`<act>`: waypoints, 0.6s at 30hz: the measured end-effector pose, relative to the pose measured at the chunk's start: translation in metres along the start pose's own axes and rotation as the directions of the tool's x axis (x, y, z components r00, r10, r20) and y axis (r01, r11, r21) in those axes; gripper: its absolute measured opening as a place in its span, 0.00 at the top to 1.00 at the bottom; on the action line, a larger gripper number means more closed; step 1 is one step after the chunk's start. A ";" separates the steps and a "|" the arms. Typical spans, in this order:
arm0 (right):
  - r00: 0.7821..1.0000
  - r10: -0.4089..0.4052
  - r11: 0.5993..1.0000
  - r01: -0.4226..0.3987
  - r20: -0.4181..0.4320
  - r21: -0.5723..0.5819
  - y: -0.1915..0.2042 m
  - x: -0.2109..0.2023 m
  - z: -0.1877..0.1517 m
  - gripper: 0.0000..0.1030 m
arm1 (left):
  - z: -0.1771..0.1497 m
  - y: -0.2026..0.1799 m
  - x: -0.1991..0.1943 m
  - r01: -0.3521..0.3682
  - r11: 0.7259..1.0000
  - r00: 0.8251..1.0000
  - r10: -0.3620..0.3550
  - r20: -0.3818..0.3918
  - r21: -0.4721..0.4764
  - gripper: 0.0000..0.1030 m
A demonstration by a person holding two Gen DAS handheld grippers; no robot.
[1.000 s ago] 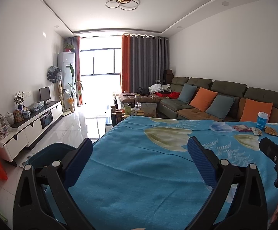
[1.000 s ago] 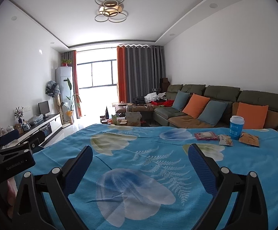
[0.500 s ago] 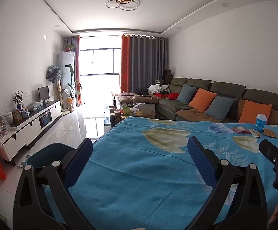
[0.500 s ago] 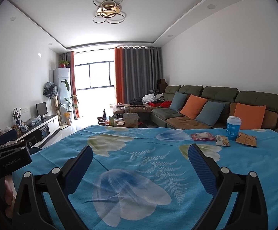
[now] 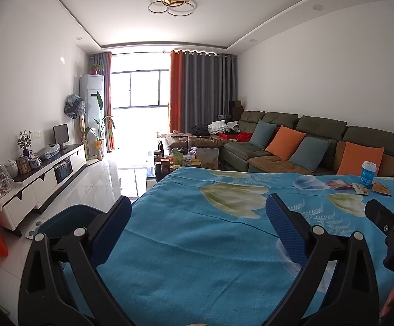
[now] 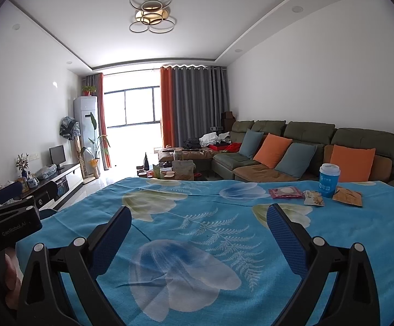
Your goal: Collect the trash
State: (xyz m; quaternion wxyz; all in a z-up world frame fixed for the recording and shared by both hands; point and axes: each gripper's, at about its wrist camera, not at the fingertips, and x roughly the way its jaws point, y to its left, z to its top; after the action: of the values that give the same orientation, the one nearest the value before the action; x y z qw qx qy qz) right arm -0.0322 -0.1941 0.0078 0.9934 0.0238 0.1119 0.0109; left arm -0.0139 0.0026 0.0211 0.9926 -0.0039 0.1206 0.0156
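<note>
Left wrist view: the left hand-held gripper (image 5: 197, 217) hangs released and empty over the blue floral cloth (image 5: 197, 258) on the worktop. Only this view shows a dark blue bin (image 5: 61, 220) on the floor at the worktop's left edge.

Right wrist view: the right hand-held gripper (image 6: 198, 226) is likewise spread wide, holding nothing. At the far right stand an upright blue cup (image 6: 329, 180), a red wrapper (image 6: 286, 192), a pale wrapper (image 6: 313, 198) and an orange packet (image 6: 348, 197), lying flat in a left-to-right row.
</note>
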 end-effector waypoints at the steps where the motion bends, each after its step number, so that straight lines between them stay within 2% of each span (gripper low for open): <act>1: 1.000 -0.001 1.000 0.001 -0.001 -0.001 0.000 0.000 0.000 0.07 | 0.000 0.000 0.000 0.001 1.000 1.000 -0.001 0.000 0.000 0.05; 18: 1.000 -0.005 1.000 0.005 -0.007 0.000 -0.001 0.003 -0.001 0.07 | 0.000 0.000 0.000 -0.001 1.000 1.000 0.001 -0.003 0.002 0.05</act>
State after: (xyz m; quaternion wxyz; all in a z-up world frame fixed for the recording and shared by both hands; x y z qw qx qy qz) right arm -0.0290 -0.1947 0.0062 0.9930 0.0237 0.1153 0.0085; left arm -0.0138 0.0022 0.0211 0.9924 -0.0029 0.1220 0.0162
